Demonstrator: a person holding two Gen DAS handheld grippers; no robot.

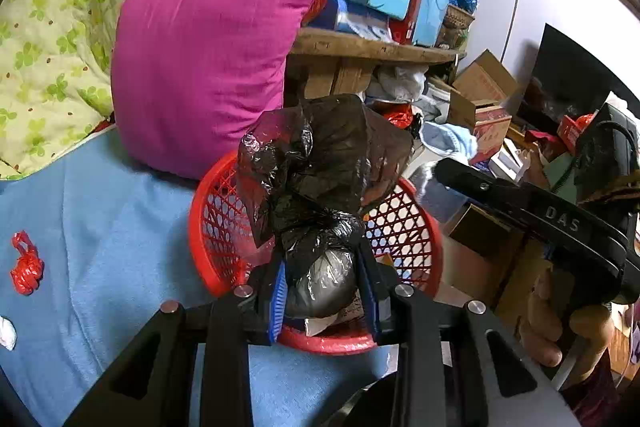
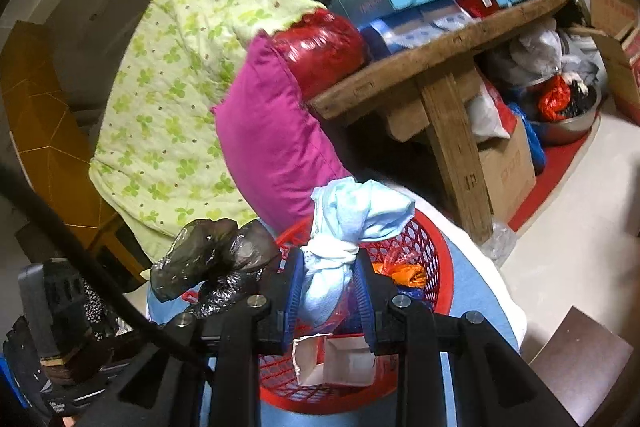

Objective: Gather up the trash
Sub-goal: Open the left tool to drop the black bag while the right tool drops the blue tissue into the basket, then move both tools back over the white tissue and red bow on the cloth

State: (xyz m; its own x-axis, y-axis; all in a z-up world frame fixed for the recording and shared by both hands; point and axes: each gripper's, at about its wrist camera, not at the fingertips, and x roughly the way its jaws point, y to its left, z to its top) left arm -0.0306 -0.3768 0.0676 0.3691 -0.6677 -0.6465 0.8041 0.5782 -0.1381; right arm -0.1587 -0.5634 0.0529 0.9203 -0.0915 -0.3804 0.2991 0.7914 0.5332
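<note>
My left gripper [image 1: 324, 287] is shut on a knotted black plastic bag [image 1: 320, 179] and holds it over the red mesh basket [image 1: 404, 223] on the blue bed sheet. My right gripper [image 2: 330, 291] is shut on a knotted light blue bag [image 2: 352, 215] over the same basket [image 2: 436, 259]. The black bag also shows at the left of the right wrist view [image 2: 216, 255]. Inside the basket lie a torn white and red carton [image 2: 332, 361] and orange scraps [image 2: 400, 273]. A red knotted bag [image 1: 26, 265] lies on the sheet at the left.
A magenta pillow [image 1: 200, 67] and a green flowered quilt [image 1: 52, 27] lie behind the basket. A wooden table [image 2: 440, 55] stacked with boxes stands at the right, with cartons and a steel bowl [image 2: 568, 123] beneath. A white scrap [image 1: 6, 333] lies at the sheet's left edge.
</note>
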